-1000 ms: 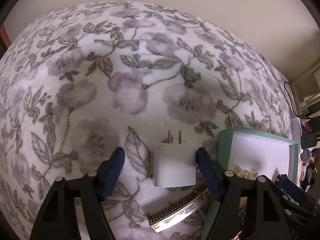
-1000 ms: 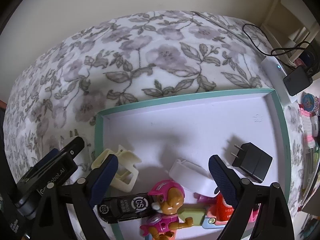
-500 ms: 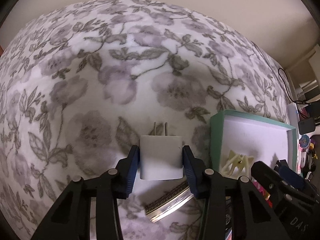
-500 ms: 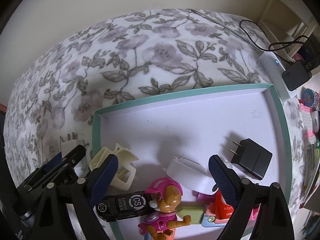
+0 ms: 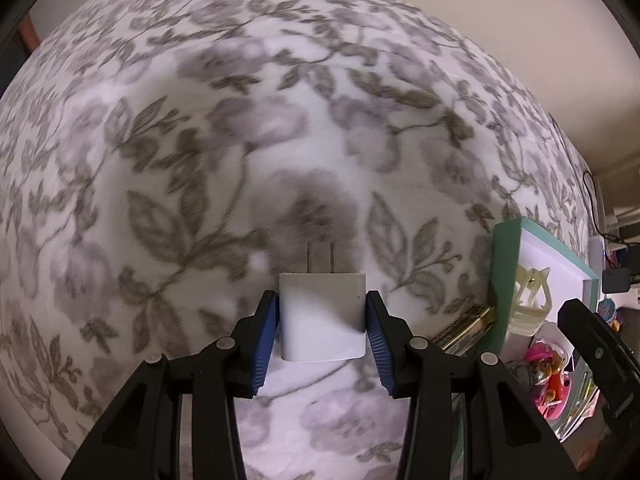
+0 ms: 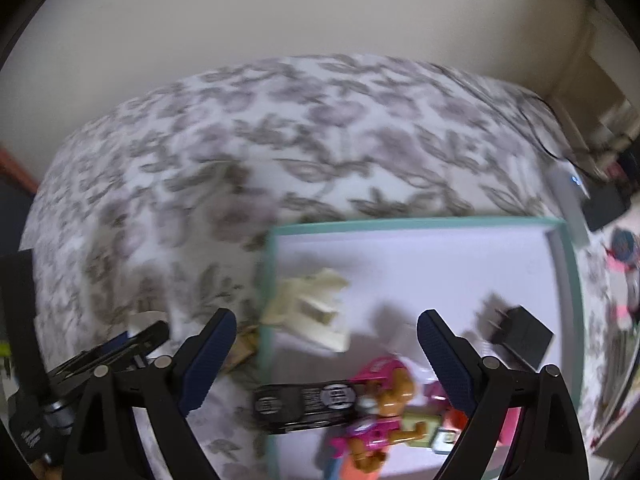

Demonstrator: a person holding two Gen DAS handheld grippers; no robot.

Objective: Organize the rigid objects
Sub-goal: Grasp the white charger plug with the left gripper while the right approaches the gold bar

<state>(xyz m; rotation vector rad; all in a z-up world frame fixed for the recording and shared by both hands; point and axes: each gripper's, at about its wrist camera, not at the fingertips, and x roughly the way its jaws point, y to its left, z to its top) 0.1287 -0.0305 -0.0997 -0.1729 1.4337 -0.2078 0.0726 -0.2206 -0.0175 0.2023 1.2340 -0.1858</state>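
1. Left gripper (image 5: 322, 322): blue pads clamped on white plug adapter (image 5: 322, 316), prongs pointing far, above floral blanket (image 5: 200, 140).
2. Right gripper (image 6: 326, 350): jaws wide apart, empty, over teal-rimmed tray (image 6: 420, 224).
3. Tray contents: pup figure (image 6: 382, 408), cream hair claw (image 6: 310, 304), black plug adapter (image 6: 522, 334).

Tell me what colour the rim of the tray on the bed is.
Teal green, around a white inside. The tray rim shows best in the right wrist view.

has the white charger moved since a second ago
Yes. The white charger lay beside the teal box; now, clamped in the left hand-held gripper, it sits further left of it.
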